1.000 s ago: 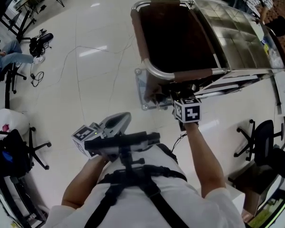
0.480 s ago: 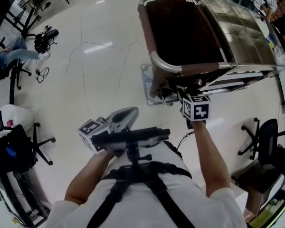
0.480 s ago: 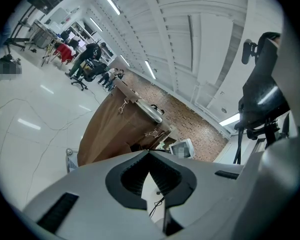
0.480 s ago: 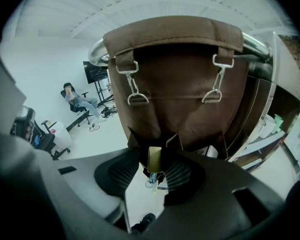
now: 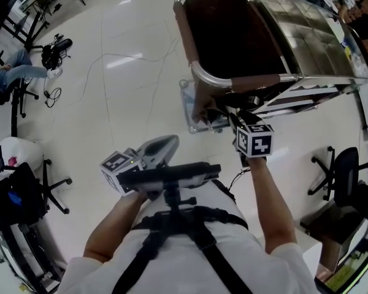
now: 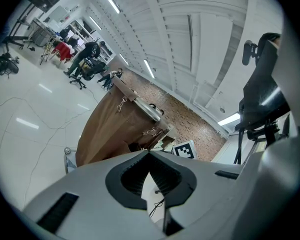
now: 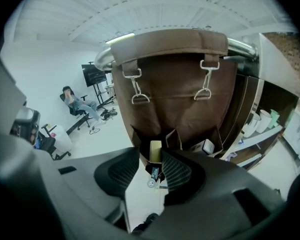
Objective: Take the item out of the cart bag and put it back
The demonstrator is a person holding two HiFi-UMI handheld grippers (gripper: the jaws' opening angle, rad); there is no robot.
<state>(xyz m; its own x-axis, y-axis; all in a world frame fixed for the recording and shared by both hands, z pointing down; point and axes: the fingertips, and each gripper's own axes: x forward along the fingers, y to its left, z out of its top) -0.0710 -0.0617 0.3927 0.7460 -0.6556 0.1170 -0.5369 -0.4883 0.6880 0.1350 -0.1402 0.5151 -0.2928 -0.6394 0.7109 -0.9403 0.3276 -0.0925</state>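
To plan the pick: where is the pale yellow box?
In the right gripper view, low centre, the box stands in a bottom pocket of the cart bag, left of a white carton.

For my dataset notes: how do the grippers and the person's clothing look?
The left gripper and right gripper have grey bodies; their tongs carry black ribbed pads. Each bears a white cube with black square markers. White short sleeves, black harness.

The cart bag point(image 5: 257, 82) is open on top; its brown front wall point(image 7: 175, 99) blocks the side.
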